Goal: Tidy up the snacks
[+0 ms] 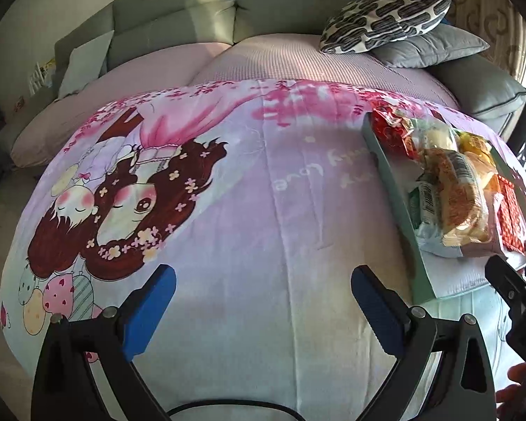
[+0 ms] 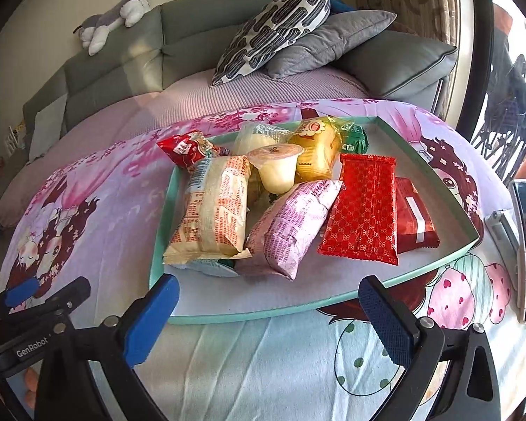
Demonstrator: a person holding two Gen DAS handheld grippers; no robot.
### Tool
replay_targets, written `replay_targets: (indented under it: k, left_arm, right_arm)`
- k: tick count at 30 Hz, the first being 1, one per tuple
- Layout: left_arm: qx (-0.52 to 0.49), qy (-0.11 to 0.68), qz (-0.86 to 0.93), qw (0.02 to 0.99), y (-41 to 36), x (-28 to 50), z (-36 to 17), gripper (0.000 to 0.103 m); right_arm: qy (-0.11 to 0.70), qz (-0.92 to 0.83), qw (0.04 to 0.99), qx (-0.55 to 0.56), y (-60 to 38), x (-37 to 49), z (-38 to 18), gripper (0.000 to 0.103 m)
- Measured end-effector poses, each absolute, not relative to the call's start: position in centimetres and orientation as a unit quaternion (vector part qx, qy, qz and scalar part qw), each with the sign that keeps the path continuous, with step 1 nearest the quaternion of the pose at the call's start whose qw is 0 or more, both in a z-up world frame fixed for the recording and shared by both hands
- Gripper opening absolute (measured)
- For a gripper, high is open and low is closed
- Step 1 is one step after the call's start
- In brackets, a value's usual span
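Both tools, left [image 1: 263, 298] and right [image 2: 268, 310], gape wide, holding nothing. Snacks [image 2: 263, 196] lie heaped in the tray [image 2: 438, 263]; grip any packet by its sealed edge.

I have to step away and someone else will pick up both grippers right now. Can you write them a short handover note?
Left gripper: open, holding nothing, above bare printed blanket, left of the tray.
Right gripper: open, holding nothing, at the near rim of the teal tray.
Snacks: all those in view lie in the tray, in a loose overlapping pile: cream packet, pink packet, red patterned packet, jelly cup, yellow packet, others behind.
Done or left: this fits snacks just gathered in, or a pile waiting to be sorted; I cannot tell which. None lies loose on the blanket.
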State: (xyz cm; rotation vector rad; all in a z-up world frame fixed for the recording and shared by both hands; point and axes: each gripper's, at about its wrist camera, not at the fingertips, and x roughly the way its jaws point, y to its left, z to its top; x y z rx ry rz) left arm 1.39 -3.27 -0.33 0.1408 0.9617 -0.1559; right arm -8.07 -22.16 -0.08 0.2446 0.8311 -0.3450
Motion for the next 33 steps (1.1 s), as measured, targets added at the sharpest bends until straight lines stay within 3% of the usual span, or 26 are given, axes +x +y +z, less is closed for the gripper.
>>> replay_targets:
  k: [33]
  left_arm:
    - [0.073, 0.472, -0.106, 0.872, -5.4, 2.4, -2.2, 0.100]
  right_arm:
    - [0.416, -0.173, 0.885, 0.116, -23.0, -7.7, -1.0, 0.103]
